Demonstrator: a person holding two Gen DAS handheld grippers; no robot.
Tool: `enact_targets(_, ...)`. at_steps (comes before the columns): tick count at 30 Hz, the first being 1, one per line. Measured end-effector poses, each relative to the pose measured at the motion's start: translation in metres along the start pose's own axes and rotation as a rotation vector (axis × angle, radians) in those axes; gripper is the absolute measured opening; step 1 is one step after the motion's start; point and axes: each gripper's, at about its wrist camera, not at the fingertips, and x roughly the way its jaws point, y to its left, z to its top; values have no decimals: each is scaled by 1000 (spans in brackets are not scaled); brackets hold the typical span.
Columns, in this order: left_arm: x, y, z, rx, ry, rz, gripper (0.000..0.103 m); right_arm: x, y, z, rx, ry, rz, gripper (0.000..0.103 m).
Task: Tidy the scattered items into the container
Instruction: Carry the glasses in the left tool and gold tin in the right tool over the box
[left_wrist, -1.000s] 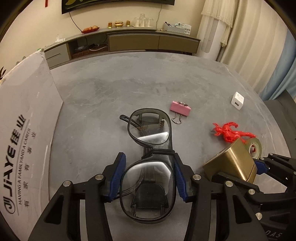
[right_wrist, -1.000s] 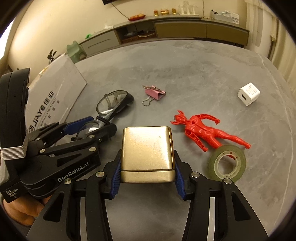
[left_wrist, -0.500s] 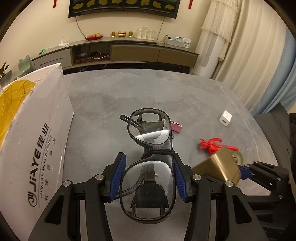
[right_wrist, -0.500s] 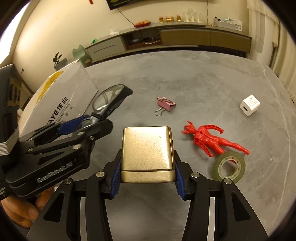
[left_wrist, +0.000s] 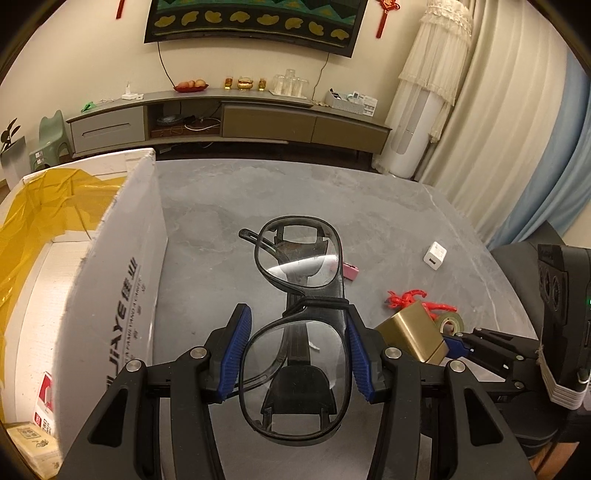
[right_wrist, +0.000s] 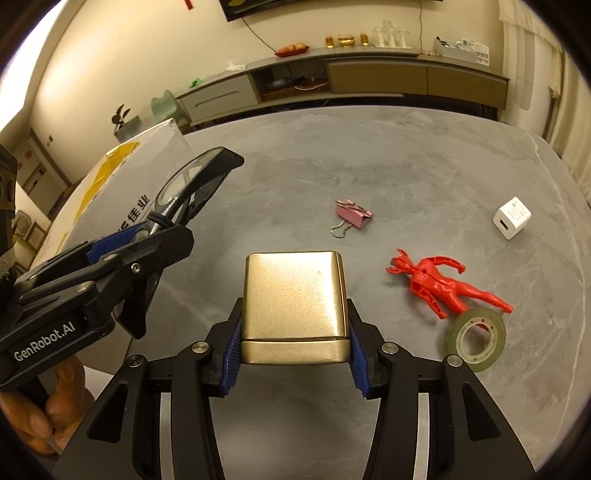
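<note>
Glasses: black-framed clear-lens safety glasses (left_wrist: 299, 332) pinched at the near lens between the blue pads of the left gripper (left_wrist: 298, 352), held above the table, far lens pointing away.
Left gripper seen from the right wrist: its black body (right_wrist: 92, 273) rises at the left, a hand (right_wrist: 40, 417) gripping it from below.
Gold box: small brass-coloured metal box with rounded corners (right_wrist: 295, 302) clamped between the blue pads of the right gripper (right_wrist: 294, 354), lifted clear of the table.
Container: white cardboard box with printed lettering and yellow tape on its flaps (left_wrist: 122, 280) stands open at the left, just beside the held glasses.
Table: grey stone-look round tabletop (right_wrist: 406, 158).
Loose items: pink binder clip (right_wrist: 352, 218) mid-table; white cube charger (right_wrist: 511, 218) far right; red plastic figure (right_wrist: 439, 286) lying right of the gold box, its legs touching a roll of greenish clear tape (right_wrist: 474, 339).
</note>
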Motion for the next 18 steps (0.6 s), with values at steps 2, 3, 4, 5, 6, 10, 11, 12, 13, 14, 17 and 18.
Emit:
enact_targets(2,-3,2,0,-2,-2,-6,51,0,2,0,-3,-2,2,51)
enact_targets(3,-4,3,0,-2,-6,-5,51,1,3,1,-4,-2,3,51)
enact_targets(4,-6,4,0,-1,-10,-6,51,1,5,1,-6,-3,4,51)
enact_targets(5,-7,5,0,-1,-11,-9,51,1,5,1,-7,-4,5,51)
enact_targets(6,-9,5,0,-2,-14,-13,51,1,6,1,-8,-4,6,51)
enact_targets(10,-17,8,1,-2,-30,-21,51,2,14,2,-18,-7,9,51)
enact_targets(11,-18,9,1,-3,-34,-21,51,3,15,2,-21,-7,9,51)
enact_targets(12,-21,10,2,-4,-37,-25,51,3,17,3,-24,-8,10,51)
enact_targets(13,-22,11,2,-7,-41,-27,51,3,19,3,-26,-10,9,51)
enact_targets(14,-25,13,3,-10,-46,-29,51,3,21,3,-28,-12,9,51)
enact_targets(17,-32,18,5,-21,-61,-37,51,0,28,4,-37,-22,10,51)
enact_targets(18,-35,20,6,-25,-67,-39,52,-1,31,5,-41,-25,10,51)
